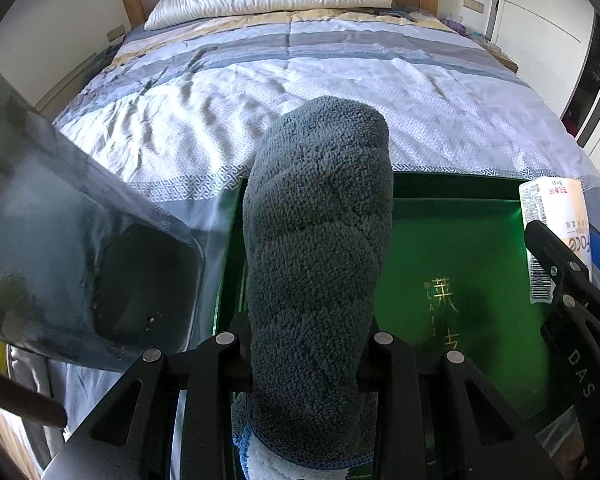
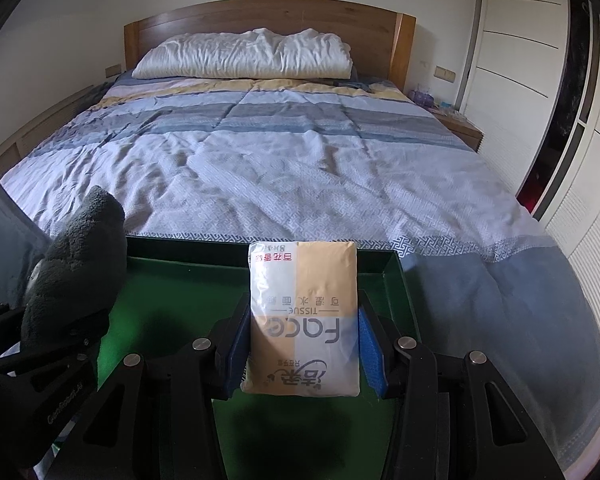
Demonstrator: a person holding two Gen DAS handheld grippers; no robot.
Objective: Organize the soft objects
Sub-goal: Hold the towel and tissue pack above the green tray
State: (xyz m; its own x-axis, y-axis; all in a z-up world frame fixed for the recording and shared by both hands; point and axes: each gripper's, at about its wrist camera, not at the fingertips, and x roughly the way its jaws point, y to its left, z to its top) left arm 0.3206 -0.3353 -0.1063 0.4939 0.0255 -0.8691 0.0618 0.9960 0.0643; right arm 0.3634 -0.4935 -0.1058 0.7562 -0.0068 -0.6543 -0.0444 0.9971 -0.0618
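My left gripper (image 1: pixel 306 344) is shut on a fluffy grey-blue towel (image 1: pixel 318 248), which stands up between its fingers above the left side of a green box (image 1: pixel 460 264). My right gripper (image 2: pixel 302 344) is shut on a pack of face tissue (image 2: pixel 304 320), beige and white with upside-down print, held over the green box (image 2: pixel 188 292). The towel also shows at the left of the right wrist view (image 2: pixel 76 256). The tissue pack shows at the right edge of the left wrist view (image 1: pixel 556 236).
The green box sits at the foot of a bed with a striped blue and white quilt (image 2: pixel 284 160). A white pillow (image 2: pixel 244 58) lies at the wooden headboard. A white wardrobe (image 2: pixel 540 92) stands on the right. A dark glossy panel (image 1: pixel 60 248) is at left.
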